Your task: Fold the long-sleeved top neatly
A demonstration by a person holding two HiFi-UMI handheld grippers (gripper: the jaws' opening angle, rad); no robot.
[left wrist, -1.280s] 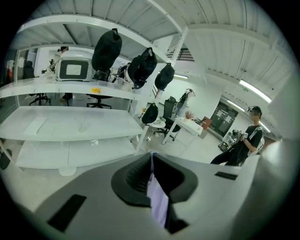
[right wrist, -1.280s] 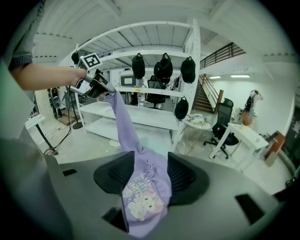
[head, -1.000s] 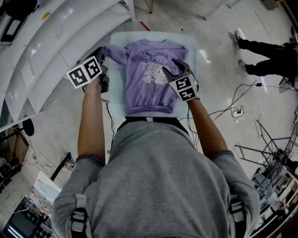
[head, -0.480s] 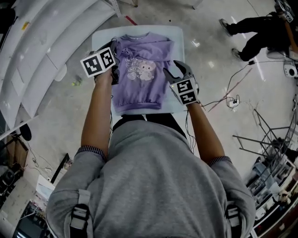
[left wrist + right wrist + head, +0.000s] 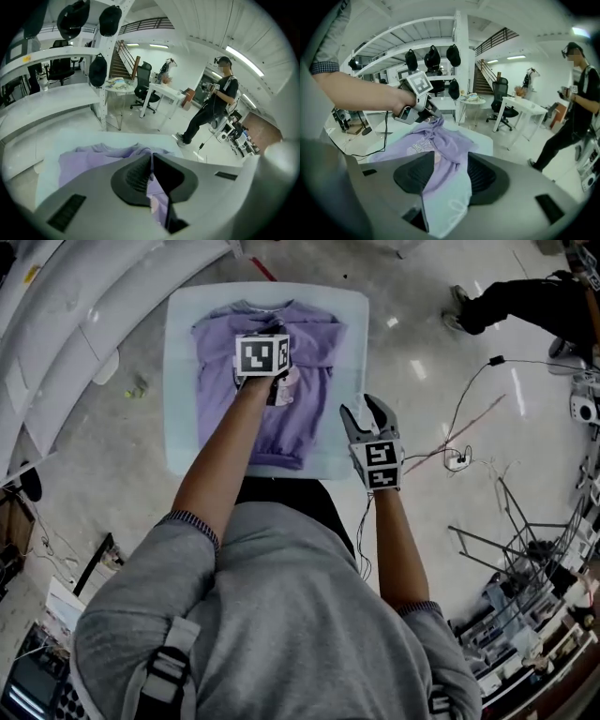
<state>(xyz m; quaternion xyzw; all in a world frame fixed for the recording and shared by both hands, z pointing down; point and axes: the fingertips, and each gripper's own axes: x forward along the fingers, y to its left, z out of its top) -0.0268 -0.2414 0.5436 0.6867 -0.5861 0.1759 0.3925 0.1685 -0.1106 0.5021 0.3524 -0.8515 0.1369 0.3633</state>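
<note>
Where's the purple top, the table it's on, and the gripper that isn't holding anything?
purple top (image 5: 302,423), head view, on its lower front above the hem.
table (image 5: 181,418), head view, on the bare strip beside the top.
right gripper (image 5: 362,407), head view, midway between its open fingertips.

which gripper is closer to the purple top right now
Left. The left gripper is over the middle of the purple top, jaws shut on its fabric. The right gripper hangs by the right edge of the table, beside the top, jaws apart.
</note>
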